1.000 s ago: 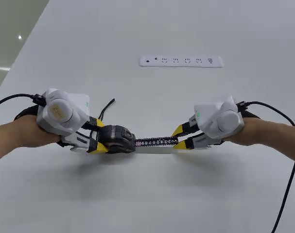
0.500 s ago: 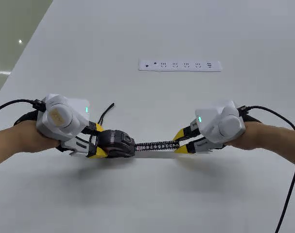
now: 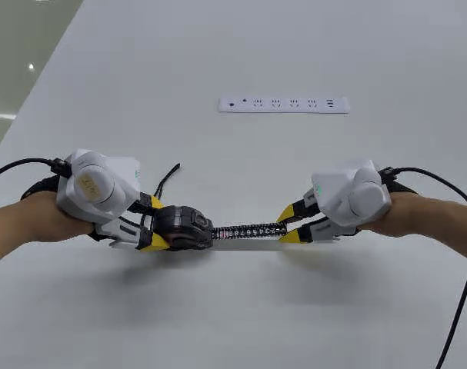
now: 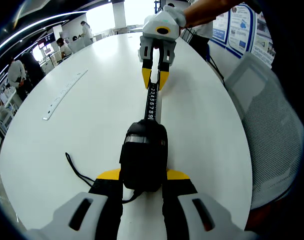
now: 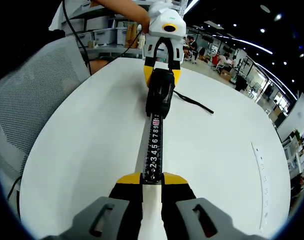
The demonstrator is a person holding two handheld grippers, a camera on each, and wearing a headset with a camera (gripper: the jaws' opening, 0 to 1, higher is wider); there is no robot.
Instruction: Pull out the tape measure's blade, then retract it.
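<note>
Black tape measure: at the near middle of the white table, case clamped between the left gripper jaws. Its blade: drawn out a short way, tip pinched in the closed right gripper. Power strip: well beyond, lying flat.

A black tape measure sits clamped in the left gripper, its numbered blade drawn straight out, tip pinched by the right gripper.
</note>
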